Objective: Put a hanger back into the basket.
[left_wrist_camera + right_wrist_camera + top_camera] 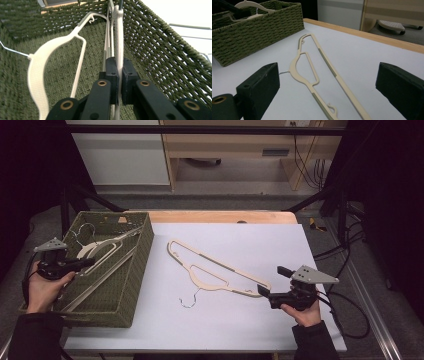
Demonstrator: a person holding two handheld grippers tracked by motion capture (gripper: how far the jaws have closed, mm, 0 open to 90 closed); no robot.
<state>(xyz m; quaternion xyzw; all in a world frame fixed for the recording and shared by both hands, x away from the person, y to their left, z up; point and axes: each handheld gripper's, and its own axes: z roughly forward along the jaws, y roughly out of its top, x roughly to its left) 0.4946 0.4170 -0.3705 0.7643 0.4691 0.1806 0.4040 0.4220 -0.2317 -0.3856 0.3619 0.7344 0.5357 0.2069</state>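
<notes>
A green woven basket stands at the table's left with cream hangers lying in it. My left gripper reaches into the basket and is shut on the straight bar of a cream hanger, which is pinched between its pads. Beside that bar, the curved shoulder of a hanger rests on the basket floor. Another cream hanger lies flat on the white table top. My right gripper stands open just off its lower right end, and the hanger stretches away between the jaws, untouched.
The basket's wall rises left of the flat hanger. Its wire hook points toward the table's front edge. A wooden strip borders the far side of the white top. Cables trail off the right edge.
</notes>
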